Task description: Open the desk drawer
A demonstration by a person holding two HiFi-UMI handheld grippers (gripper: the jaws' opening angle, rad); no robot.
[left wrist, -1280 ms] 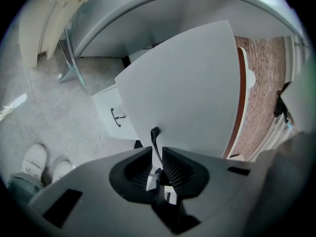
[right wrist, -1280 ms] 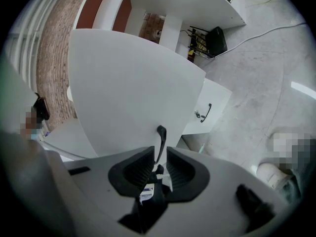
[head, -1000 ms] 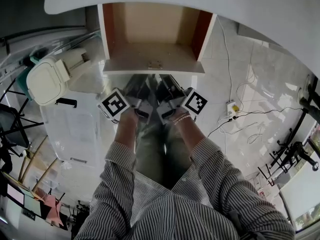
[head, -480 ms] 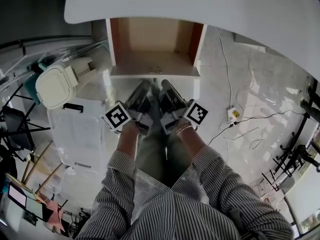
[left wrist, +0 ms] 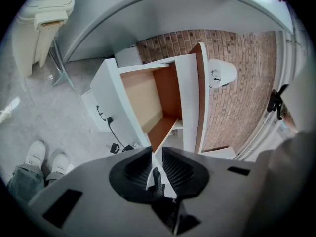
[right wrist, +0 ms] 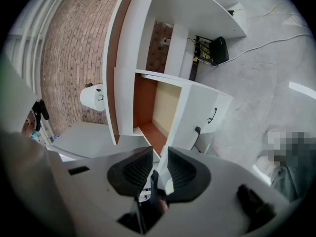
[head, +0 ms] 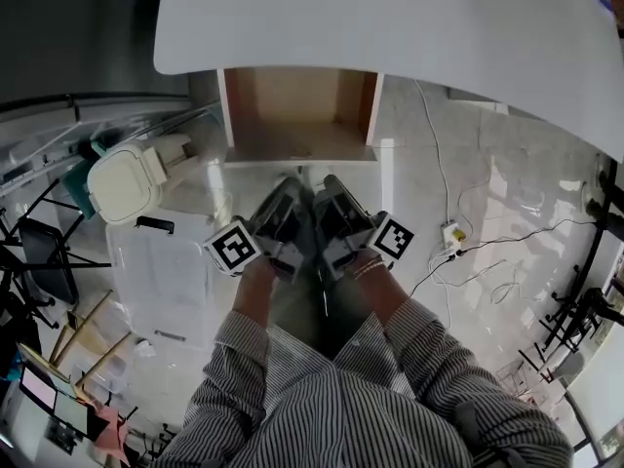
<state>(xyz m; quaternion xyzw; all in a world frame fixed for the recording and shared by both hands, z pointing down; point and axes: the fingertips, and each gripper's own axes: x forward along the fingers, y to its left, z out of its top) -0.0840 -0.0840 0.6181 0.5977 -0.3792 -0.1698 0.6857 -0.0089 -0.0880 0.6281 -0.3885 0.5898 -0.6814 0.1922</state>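
Note:
The desk drawer [head: 300, 144] stands pulled out from under the white desk top [head: 390, 27], its pale wood inside bare. It also shows in the left gripper view as the drawer [left wrist: 148, 100] and in the right gripper view as the drawer [right wrist: 158, 107]. My left gripper [head: 290, 187] and right gripper [head: 328, 187] hang side by side just in front of the drawer's front panel, apart from it. In its own view the left gripper [left wrist: 157, 157] has a narrow gap with nothing in it. The right gripper [right wrist: 159, 157] is likewise open and holds nothing.
A white lidded bin [head: 127, 178] and a clear plastic box [head: 161, 271] stand on the floor at left. A power strip [head: 450, 232] with trailing cables lies at right. A lower cabinet front with a black handle [right wrist: 213, 115] sits beside the drawer.
Both grippers have risen together and drawn away from the drawer front. The drawer looks smaller and farther off and stays open. The jaws have not changed.

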